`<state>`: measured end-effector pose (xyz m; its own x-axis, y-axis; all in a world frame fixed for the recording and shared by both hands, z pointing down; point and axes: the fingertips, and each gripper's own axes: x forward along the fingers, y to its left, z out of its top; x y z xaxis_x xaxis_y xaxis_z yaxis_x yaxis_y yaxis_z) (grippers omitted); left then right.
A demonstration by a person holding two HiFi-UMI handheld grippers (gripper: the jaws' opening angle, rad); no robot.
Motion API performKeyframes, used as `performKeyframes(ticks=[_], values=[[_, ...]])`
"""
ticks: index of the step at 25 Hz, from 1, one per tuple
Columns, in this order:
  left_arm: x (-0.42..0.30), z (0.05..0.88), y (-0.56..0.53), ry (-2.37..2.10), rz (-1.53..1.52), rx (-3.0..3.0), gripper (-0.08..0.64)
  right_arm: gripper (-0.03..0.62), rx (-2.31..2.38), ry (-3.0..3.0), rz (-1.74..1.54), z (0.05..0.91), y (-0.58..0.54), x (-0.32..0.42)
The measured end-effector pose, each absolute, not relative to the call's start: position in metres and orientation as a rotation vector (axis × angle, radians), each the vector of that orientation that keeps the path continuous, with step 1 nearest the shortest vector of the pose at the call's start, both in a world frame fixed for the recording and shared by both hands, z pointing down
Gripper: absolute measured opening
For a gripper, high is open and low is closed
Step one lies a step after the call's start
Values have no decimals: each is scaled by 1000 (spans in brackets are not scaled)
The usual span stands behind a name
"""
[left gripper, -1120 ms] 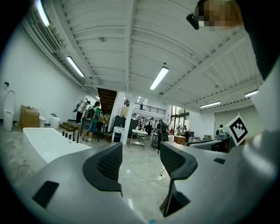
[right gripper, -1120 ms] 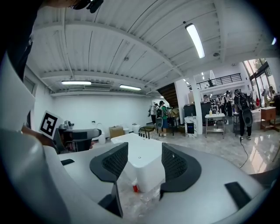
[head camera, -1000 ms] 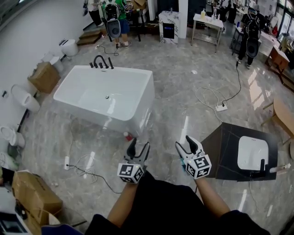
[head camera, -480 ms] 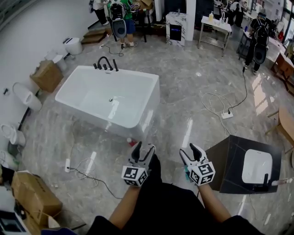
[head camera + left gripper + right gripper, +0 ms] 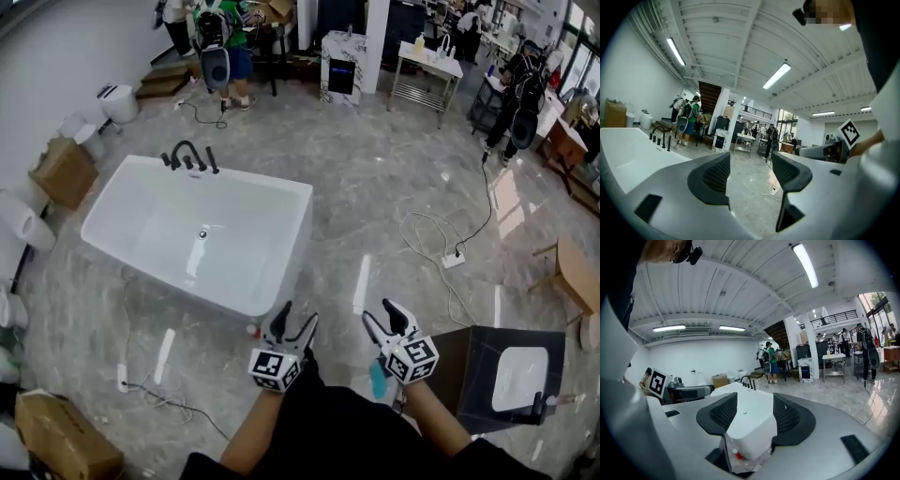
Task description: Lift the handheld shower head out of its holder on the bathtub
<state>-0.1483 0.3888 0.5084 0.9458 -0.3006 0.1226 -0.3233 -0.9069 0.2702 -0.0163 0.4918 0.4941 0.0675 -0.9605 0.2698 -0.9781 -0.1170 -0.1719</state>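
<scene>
- both forearms are reaching forward, with the left gripper and right gripper hanging side by side over the floor, well apart from the one bathtub.
- two grippers are showing, each with its jaws standing partly apart and holding nothing.
- the handheld shower head is standing among the black fittings on the tub's far rim.

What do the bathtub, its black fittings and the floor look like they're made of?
Bathtub: glossy white, likely acrylic or enamel; pale light streaks reflect in it.
Fittings: dull black, probably coated metal, too small to be sure.
Floor: polished grey stone or marble-look tile; veined, with bright reflections.
</scene>
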Motion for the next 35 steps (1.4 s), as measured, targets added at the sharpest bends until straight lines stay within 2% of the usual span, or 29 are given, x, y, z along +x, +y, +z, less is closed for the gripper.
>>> performKeyframes(ticks=[15, 35], values=[[-90, 481, 160, -508, 68, 2797, 258, 209, 2222, -1987, 550, 483, 276, 50], [-55, 492, 71, -525, 88, 2798, 258, 209, 2198, -2022, 598, 501, 167, 99]])
